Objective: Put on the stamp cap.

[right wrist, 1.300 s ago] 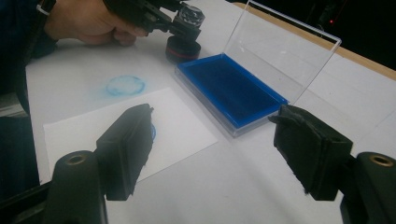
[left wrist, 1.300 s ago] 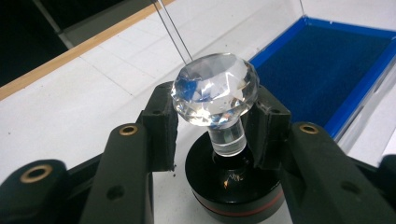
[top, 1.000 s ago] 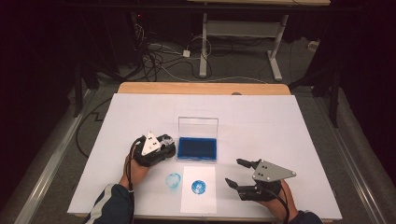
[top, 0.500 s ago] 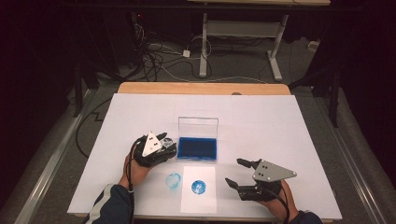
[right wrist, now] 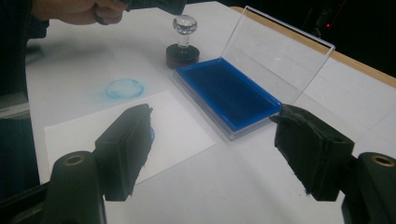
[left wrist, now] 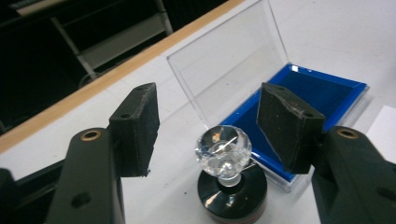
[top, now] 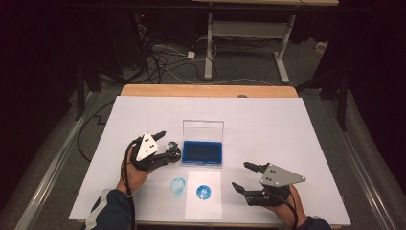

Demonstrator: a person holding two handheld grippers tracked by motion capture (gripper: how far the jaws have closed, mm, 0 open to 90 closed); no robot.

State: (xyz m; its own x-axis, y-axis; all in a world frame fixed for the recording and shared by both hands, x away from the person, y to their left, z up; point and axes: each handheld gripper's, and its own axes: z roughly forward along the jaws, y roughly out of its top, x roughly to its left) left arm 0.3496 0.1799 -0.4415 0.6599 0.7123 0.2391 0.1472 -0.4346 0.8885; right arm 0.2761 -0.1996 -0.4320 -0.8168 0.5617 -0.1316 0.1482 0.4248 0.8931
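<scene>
Just left of the ink pad (top: 203,152), the stamp (left wrist: 229,179) stood upright on its black base on the table (top: 287,124), its crystal knob topmost. The left gripper (top: 165,143) hung over it, its jaws having just been opening; they stood apart on either side of the knob, pads (left wrist: 135,133) clear of it, holding nothing. I judged the step to be letting the stamp go beside the pad. To do it well, the hand should lift straight up, so neither pad clips the knob and tips the stamp against the case.

The right gripper (top: 246,177) waited near the table's front edge, jaws half open and empty, beside the paper (top: 203,211).

The ink pad sat in a shallow case, blue filling its tray, the clear lid (right wrist: 280,60) propped up behind. 1 blue print (top: 203,191) marked the paper, and 1 fainter ring (top: 178,183) lay on the table left of it.
</scene>
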